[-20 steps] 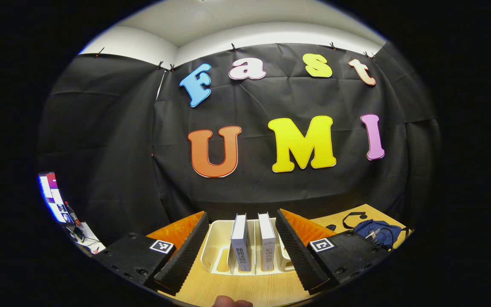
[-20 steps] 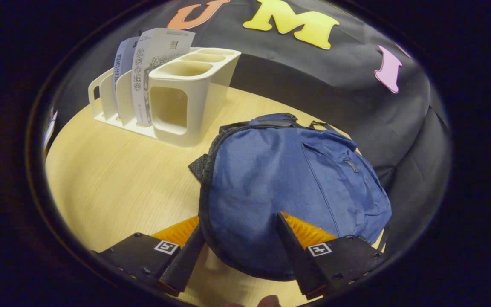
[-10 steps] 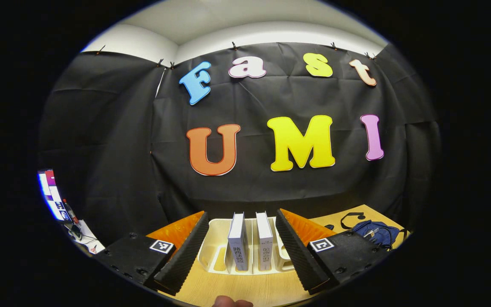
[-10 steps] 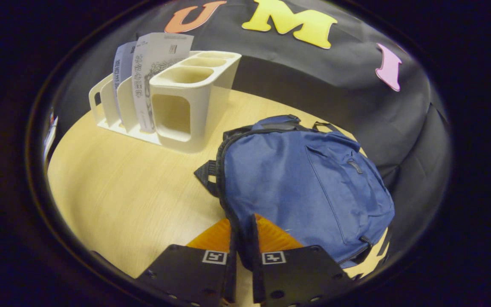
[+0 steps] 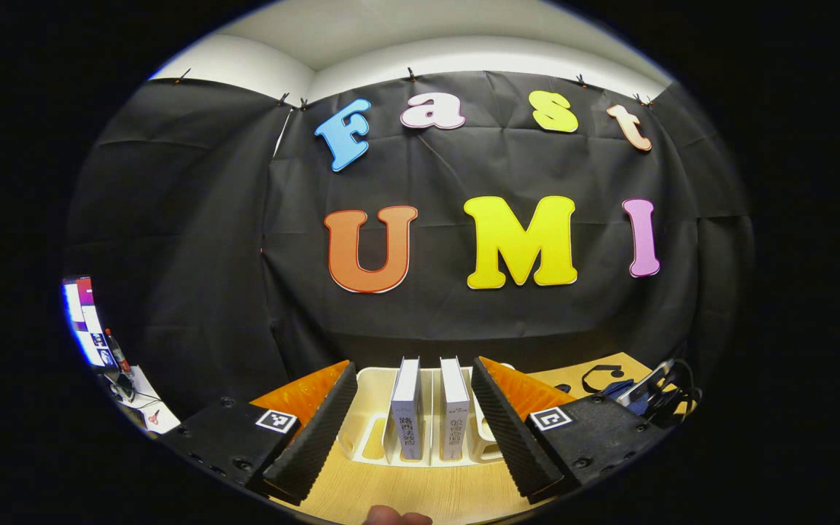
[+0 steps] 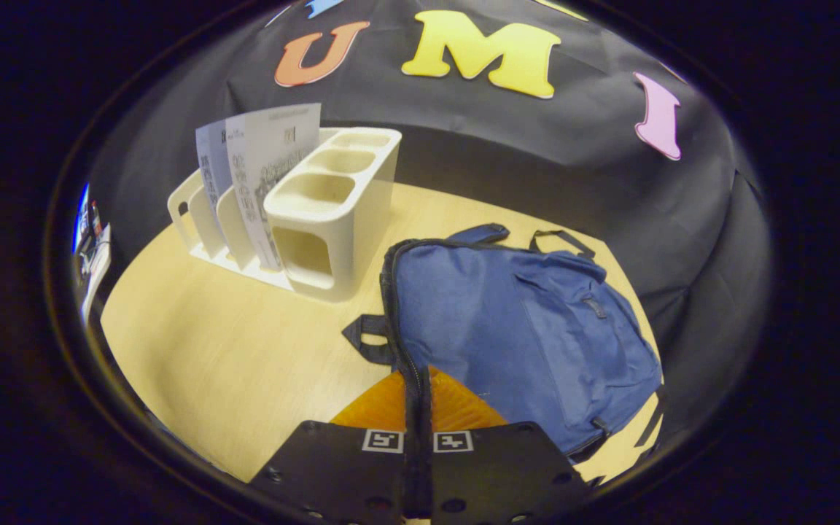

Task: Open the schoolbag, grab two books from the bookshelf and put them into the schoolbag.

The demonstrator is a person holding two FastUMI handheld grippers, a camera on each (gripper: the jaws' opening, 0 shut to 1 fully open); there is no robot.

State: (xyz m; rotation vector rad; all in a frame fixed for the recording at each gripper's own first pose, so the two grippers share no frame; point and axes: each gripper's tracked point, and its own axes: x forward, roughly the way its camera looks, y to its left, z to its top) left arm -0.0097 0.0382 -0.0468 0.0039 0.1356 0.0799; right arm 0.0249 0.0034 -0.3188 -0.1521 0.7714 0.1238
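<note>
Lying flat on the pale wooden table [image 6: 230,357], the blue fabric schoolbag [image 6: 529,328] sits to the right of the cream plastic bookshelf [image 6: 318,219], just beside its end compartments, with its black zip edge running along the near left side and a black strap loop sticking out onto the wood. The right hand-held gripper [image 6: 417,379] has its two fingers drawn together at that zip edge, pinching the bag's rim; whether they grip the zip pull or only the fabric seam cannot be told. In the right gripper view the bookshelf holds two upright white-covered books [image 6: 267,182] in its slotted dividers, leaning slightly, while its open-topped box compartments on the bag side hold nothing visible. In the left gripper view the left hand-held gripper [image 5: 414,412] hangs in front of the bookshelf with its fingers spread wide apart, touching nothing; the two books stand side by side between them, farther off. At the right edge of that view part of the schoolbag shows on the table with the other gripper at it. A lit screen [image 5: 81,321] glows at the far left.
</note>
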